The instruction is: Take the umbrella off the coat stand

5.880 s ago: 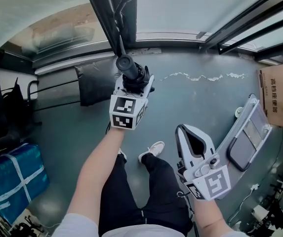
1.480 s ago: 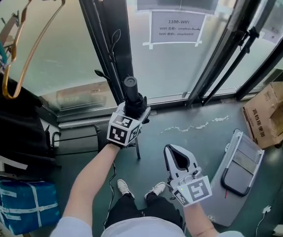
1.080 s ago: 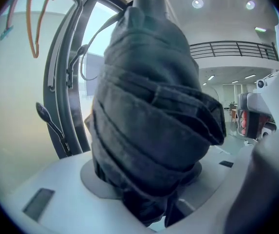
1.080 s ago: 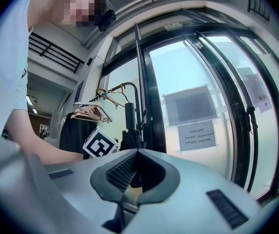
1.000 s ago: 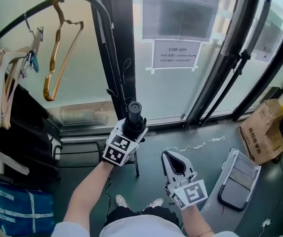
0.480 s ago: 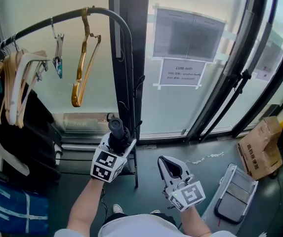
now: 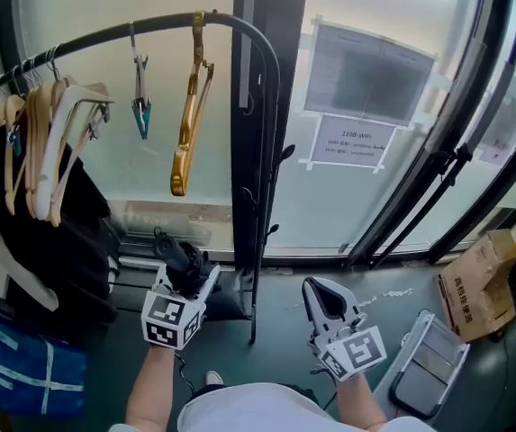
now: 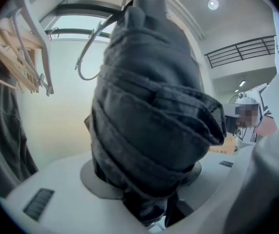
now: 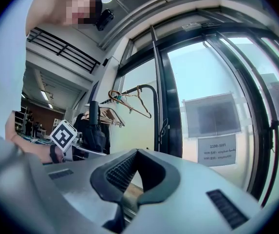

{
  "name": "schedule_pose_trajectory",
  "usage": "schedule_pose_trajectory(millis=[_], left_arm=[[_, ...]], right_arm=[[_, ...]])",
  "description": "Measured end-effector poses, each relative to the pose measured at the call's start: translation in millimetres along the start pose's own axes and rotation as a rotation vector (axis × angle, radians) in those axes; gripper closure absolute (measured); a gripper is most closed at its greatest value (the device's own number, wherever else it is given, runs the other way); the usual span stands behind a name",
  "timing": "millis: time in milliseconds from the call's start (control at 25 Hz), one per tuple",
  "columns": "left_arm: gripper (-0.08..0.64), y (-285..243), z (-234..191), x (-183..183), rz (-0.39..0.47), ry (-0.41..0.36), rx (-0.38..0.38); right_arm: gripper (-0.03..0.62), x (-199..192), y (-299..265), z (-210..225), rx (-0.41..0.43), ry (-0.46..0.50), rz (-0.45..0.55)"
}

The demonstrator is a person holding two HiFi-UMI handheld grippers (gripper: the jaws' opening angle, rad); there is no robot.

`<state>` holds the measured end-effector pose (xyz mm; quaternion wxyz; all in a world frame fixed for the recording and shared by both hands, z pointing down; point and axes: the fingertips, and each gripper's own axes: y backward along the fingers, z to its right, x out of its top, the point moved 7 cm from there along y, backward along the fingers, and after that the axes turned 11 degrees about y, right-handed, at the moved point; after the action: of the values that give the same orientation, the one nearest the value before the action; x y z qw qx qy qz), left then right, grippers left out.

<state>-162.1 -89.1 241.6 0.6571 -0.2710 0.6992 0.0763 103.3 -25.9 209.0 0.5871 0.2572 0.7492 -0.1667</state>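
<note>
My left gripper [image 7: 184, 274] is shut on a folded black umbrella [image 7: 176, 254], holding it to the left of the coat stand's black post [image 7: 258, 241] and apart from it. In the left gripper view the umbrella [image 8: 149, 106] fills the picture, its rolled fabric wedged between the white jaws, handle end pointing up. The stand's curved top rail [image 7: 267, 52] arches overhead. Lower right in the head view, my right gripper [image 7: 321, 286] is shut and holds nothing. Its dark pads meet at the tips [image 9: 137, 152].
A gold hanger [image 7: 188, 106] and a clip hanger [image 7: 140, 106] hang from the rail. Several wooden hangers with dark garments [image 7: 50, 205] crowd the left. A glass wall with a paper sign [image 7: 357, 142] stands behind. A cardboard box [image 7: 474, 286] sits at the right, a blue bag [image 7: 14, 376] at the lower left.
My left gripper has carried the umbrella leftward and away from the stand's post. The head view has tilted up, showing more of the rail and hangers. The right gripper has hardly shifted.
</note>
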Motion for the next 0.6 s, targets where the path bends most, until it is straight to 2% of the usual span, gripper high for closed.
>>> schedule_pose_trajectory(millis=[320, 600], left_arm=[[0.319, 48, -36, -11, 0.040, 0.054, 0.096], [0.319, 84, -57, -29, 0.061, 0.091, 0.175]], right_arm=[[0.575, 2, 7, 7, -0.042, 0.016, -0.019], [0.575, 1, 23, 18, -0.119, 0.026, -0.050]])
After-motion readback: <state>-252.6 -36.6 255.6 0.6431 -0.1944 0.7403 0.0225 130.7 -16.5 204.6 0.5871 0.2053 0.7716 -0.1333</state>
